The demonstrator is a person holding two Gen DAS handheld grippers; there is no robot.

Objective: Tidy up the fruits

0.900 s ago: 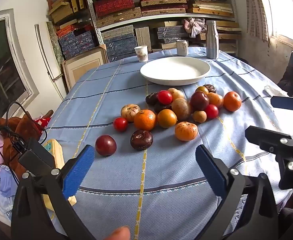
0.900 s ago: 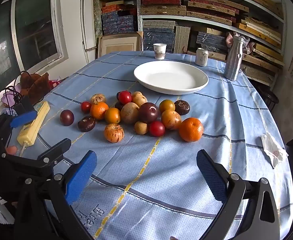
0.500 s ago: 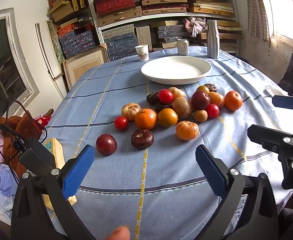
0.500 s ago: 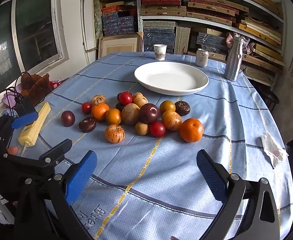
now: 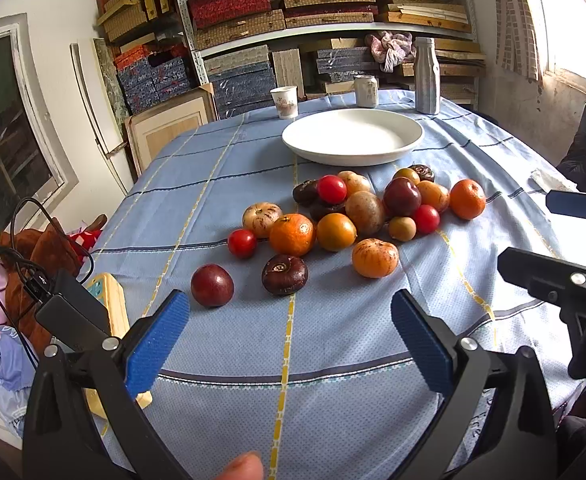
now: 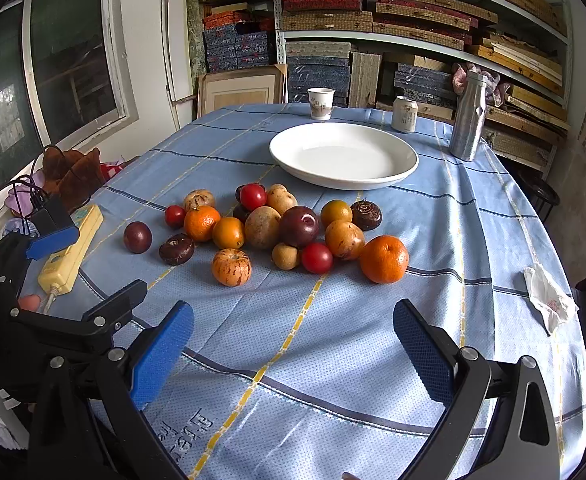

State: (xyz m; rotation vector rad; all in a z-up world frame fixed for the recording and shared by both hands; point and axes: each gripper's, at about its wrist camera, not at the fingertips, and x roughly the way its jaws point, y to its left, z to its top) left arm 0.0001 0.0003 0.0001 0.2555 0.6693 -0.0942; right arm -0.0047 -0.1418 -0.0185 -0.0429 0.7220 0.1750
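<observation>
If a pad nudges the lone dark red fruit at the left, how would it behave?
The dark red fruit looks round and smooth, so it would probably roll. Its glossy skin may slip between pads. The tablecloth beside it lies flat with nothing to stop it.

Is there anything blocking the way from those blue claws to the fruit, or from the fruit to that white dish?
Nothing visible. Bare tablecloth lies between both open grippers, left and right, and the fruit pile. The empty white dish sits just behind the pile, with clear cloth between.

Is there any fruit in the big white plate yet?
No, it is empty. The white plate shows only its bare white inside, and all the fruit sits on the blue tablecloth in front of it.
</observation>
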